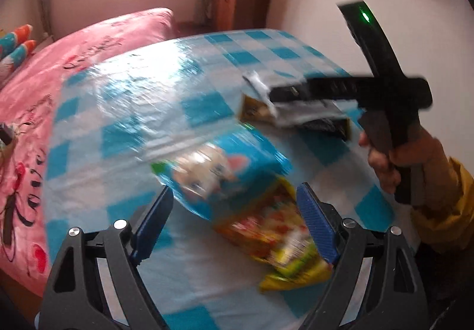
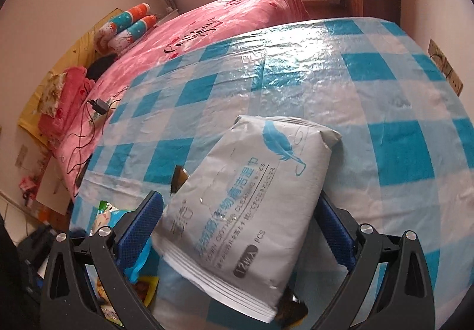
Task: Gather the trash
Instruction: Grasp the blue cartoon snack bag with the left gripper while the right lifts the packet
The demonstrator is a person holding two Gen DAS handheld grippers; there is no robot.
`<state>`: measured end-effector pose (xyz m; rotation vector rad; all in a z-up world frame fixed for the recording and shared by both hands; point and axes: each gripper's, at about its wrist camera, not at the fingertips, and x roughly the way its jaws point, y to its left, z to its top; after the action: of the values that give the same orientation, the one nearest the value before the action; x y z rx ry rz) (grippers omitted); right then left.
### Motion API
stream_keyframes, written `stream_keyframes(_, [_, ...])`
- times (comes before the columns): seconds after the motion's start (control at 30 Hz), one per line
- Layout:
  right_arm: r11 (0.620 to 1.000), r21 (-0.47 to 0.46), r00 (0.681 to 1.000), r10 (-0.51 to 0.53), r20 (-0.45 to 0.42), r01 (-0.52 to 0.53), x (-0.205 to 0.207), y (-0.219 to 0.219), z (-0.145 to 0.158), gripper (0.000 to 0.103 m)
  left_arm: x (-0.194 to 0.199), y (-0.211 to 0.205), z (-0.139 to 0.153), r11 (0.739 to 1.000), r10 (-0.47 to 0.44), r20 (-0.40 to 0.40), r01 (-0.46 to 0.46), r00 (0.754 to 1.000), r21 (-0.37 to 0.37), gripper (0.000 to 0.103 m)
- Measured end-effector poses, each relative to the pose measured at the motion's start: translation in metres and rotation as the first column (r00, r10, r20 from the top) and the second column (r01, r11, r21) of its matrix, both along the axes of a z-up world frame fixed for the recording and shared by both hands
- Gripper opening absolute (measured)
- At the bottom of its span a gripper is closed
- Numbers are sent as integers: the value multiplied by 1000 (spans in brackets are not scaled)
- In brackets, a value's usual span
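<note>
**So, which wrapper goes to which claw**

Basically, the left gripper (image 1: pixel 234 220) is held wide, with nothing clamped. Straight ahead of it, a blue cartoon packet (image 1: pixel 219 178) and an orange-yellow snack bag (image 1: pixel 275 241) are seen lying flat on the checked tablecloth (image 1: pixel 133 110). The snack bag runs diagonally, its near end tucked under the right-hand pad (image 1: pixel 317 226) of that claw; whether it's touched can't be told through the blur. The blue packet lies just beyond, overlapping the bag's far end.

Over on the other side, the right gripper (image 2: pixel 240 226) is spread wide too, and a grey wet-wipe pack (image 2: pixel 246 196) is framed between its pads, long axis pointing away and to the right. A gap shows on the left pad's side, so a real pinch can't be confirmed. A dark yellow-edged wrapper (image 2: pixel 179 178) peeks out underneath.

Judging by this, the snack bag and blue packet are nearer the left claw, and the wipes belong to the right. Probably the pack gets squeezed across its short width.
</note>
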<state>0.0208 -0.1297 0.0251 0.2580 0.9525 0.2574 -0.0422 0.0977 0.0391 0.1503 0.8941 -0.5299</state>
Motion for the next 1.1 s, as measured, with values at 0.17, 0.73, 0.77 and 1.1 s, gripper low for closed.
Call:
stream_keyframes(0.17, [995, -104, 999, 11, 44, -6, -1, 7, -3, 98, 32, -6, -6, 997, -60, 6, 60, 998, 49, 86])
stream_keyframes(0.73, [993, -100, 994, 75, 81, -67, 2, 9, -6, 88, 56, -37, -32, 977, -195, -26, 197, 980, 78, 68])
stream_keyframes(0.77, [992, -103, 993, 81, 85, -72, 2, 10, -5, 87, 56, -35, -31, 982, -172, -18, 173, 985, 82, 62])
stream_keyframes(1.1, [991, -91, 985, 106, 136, -94, -10, 10, 0, 86, 51, -8, -26, 998, 63, -49, -64, 997, -17, 41])
